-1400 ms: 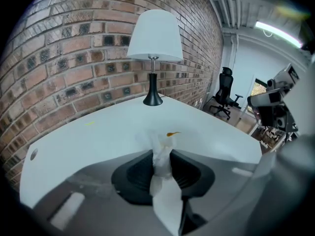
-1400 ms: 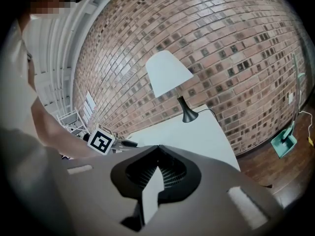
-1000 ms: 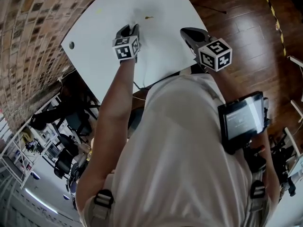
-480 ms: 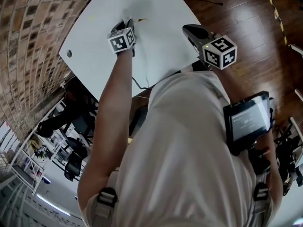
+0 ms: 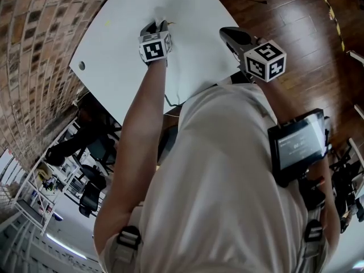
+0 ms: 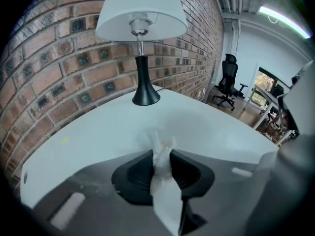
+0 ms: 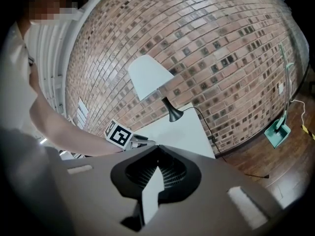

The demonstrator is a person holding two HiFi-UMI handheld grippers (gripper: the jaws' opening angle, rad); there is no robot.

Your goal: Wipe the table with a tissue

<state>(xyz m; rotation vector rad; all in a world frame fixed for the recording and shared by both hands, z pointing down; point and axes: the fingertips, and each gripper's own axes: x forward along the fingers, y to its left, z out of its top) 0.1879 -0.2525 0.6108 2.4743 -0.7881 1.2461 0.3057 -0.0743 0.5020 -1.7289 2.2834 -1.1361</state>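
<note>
A white tissue (image 6: 162, 181) is pinched in my left gripper (image 6: 160, 154), its crumpled end sticking out past the fingertips onto the white table (image 6: 88, 132). In the head view the left gripper (image 5: 160, 25) points down at the table (image 5: 114, 44), the tissue (image 5: 160, 15) at its tip, right beside a small yellowish speck (image 5: 171, 23). My right gripper (image 5: 228, 36) hovers over the table's right edge, its jaws together with nothing between them. In the right gripper view its tips (image 7: 157, 149) meet, and the left gripper's marker cube (image 7: 119, 134) shows beyond.
A black-footed lamp (image 6: 140, 58) with a white shade stands at the table's far end by the brick wall (image 5: 34, 38). The table has a small hole (image 5: 82, 65) near its left edge. Wood floor (image 5: 296, 21) lies to the right, an office chair (image 6: 227, 82) beyond.
My left gripper has slid the tissue farther from the person across the table, closer to the yellowish speck. The right gripper has hardly moved.
</note>
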